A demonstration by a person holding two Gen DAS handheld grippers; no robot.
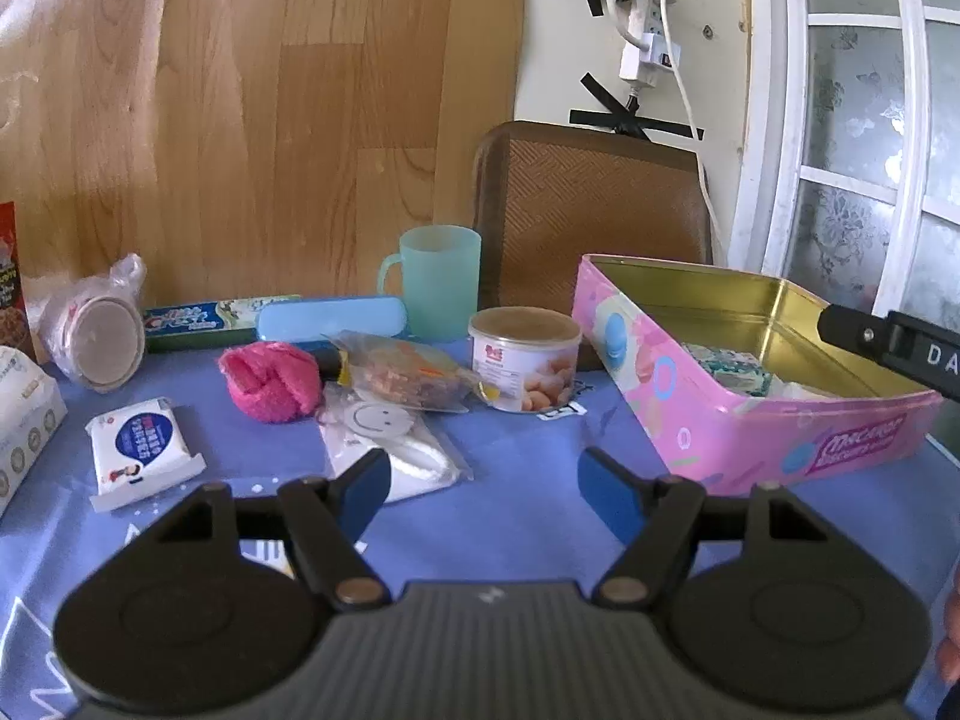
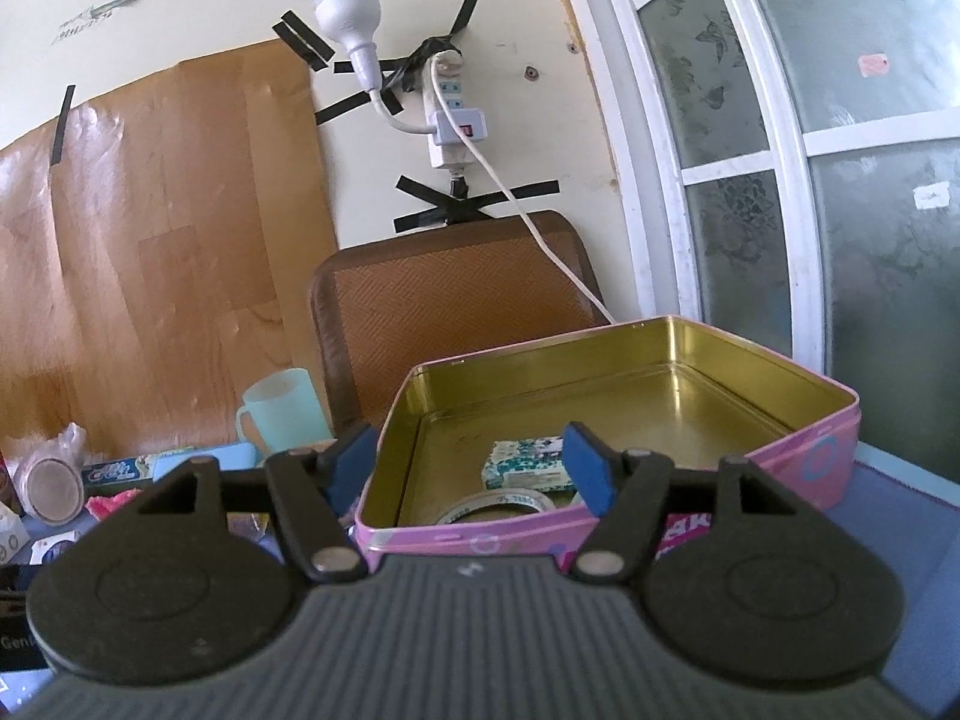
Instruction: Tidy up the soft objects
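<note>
Both grippers stood parted and empty: the left gripper (image 1: 480, 495) low over the blue cloth beside a clear bag of white fabric (image 1: 399, 456), the right gripper (image 2: 468, 468) at the pink tin (image 2: 828, 456). A pink fluffy cloth (image 1: 271, 381) lay well apart from the tin. A careless reach could have snagged the slippery bag or toppled the can (image 1: 525, 357) just behind.

Pink tin (image 1: 744, 420) (gold inside), blue tablecloth (image 1: 510, 510), hot-pink fluffy cloth (image 1: 270, 381), mint-green cup (image 1: 441, 282), brown herringbone-weave chair back (image 1: 594, 204), blue-padded black gripper fingers (image 1: 609, 495).
</note>
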